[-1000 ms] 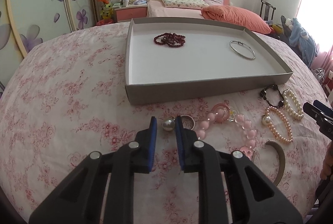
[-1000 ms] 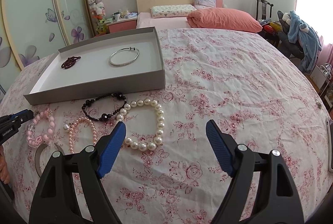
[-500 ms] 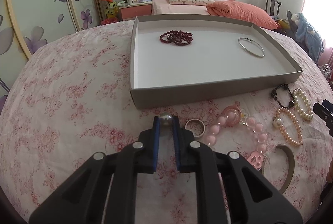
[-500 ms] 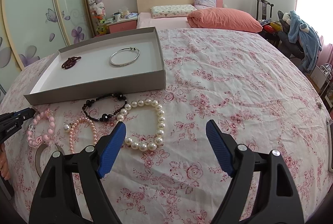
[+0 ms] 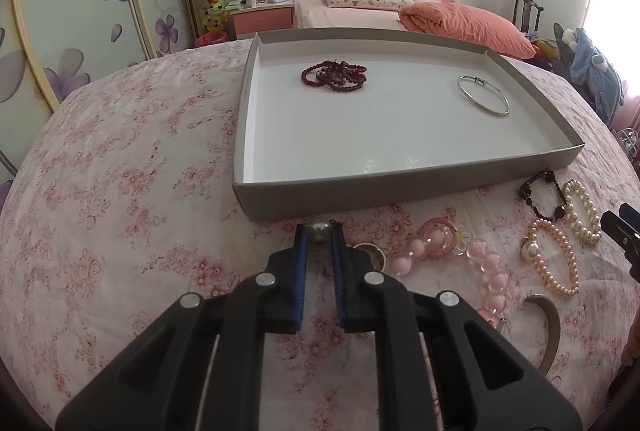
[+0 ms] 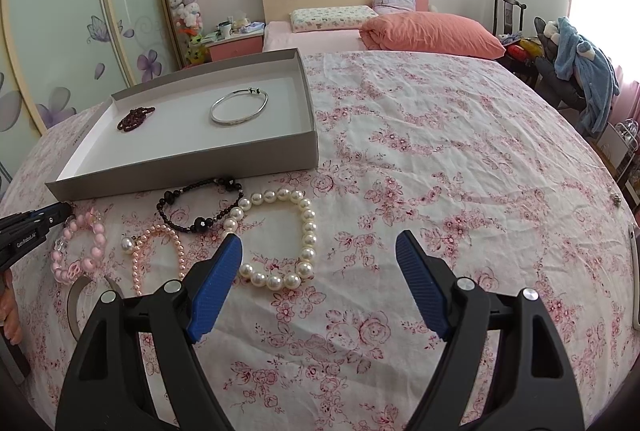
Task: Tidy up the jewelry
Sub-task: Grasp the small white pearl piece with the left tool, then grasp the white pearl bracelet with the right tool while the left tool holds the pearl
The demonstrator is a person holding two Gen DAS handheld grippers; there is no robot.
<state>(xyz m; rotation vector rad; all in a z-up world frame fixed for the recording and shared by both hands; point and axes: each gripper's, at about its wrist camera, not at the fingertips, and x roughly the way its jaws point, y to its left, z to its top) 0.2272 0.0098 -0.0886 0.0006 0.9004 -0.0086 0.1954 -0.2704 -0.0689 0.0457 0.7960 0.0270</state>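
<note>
Left gripper [image 5: 318, 231] jaws now clamped on silver pearl [image 5: 318, 231], round, no long axis, right gripper [image 6: 319, 257] jaws wide apart.

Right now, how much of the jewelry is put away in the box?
Done: the dark red beads and silver bangle lie in the tray. In hand: the left gripper pinches a pearl piece. Left on the bed: pink bead bracelet, black bracelet, white pearls, pink pearls. The right gripper is open.
</note>
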